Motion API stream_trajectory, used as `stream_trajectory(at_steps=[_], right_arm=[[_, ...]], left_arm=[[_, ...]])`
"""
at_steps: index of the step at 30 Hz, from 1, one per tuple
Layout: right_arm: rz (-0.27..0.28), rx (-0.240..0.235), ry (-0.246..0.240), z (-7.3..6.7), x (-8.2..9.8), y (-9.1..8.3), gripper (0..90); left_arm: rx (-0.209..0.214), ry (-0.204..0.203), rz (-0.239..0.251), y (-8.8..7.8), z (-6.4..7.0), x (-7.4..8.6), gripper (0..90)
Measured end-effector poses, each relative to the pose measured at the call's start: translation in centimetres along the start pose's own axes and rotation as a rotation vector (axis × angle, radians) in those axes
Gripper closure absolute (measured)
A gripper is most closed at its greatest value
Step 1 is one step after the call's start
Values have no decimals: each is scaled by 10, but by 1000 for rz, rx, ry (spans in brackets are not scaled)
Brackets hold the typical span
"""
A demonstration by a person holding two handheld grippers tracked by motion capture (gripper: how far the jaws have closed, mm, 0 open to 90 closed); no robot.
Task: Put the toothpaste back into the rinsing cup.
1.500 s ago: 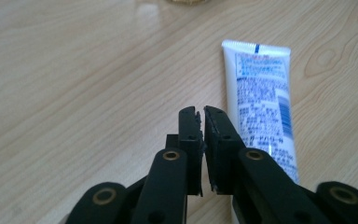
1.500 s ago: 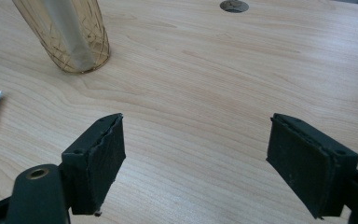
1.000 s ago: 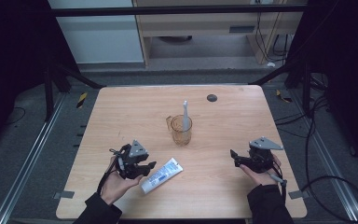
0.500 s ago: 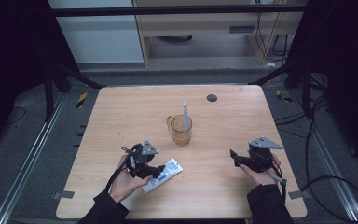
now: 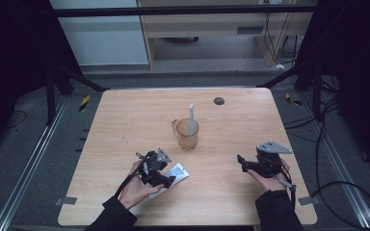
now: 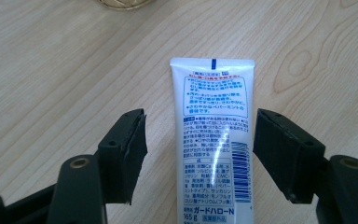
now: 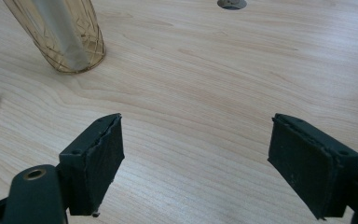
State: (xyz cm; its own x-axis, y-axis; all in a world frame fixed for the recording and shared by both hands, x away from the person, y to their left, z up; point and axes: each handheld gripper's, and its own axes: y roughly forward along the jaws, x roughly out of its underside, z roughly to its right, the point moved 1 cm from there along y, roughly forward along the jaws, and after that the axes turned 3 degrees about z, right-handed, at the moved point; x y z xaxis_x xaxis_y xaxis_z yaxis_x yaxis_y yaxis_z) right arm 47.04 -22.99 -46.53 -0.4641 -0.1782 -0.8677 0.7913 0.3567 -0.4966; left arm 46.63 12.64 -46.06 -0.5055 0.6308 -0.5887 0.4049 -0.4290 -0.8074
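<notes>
The tube (image 6: 214,140) lies flat on the table (image 5: 125,120) between the spread jaws of the left gripper (image 6: 200,149), which have just been opening and do not press it; so the pickup looks about to start, with closing and lifting left to do. The right gripper (image 7: 196,158) hangs open over bare wood, holding nothing; its view catches the cup (image 7: 60,32), while the left gripper view gives the tube's print, and the high view places the tube near the front edge, before the cup (image 5: 188,134).

Toothpaste tube (image 6: 214,140) flat on table (image 5: 125,120), cup (image 5: 188,137) behind it, toothbrush (image 5: 191,115) in cup
</notes>
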Motion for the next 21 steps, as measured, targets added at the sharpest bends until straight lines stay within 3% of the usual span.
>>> stream_trajectory(at_steps=[21], right_arm=[[-10, -4, -14, -4, -1, 3, 179]], left_arm=[[32, 17, -151, 22, 5, -2, 372]])
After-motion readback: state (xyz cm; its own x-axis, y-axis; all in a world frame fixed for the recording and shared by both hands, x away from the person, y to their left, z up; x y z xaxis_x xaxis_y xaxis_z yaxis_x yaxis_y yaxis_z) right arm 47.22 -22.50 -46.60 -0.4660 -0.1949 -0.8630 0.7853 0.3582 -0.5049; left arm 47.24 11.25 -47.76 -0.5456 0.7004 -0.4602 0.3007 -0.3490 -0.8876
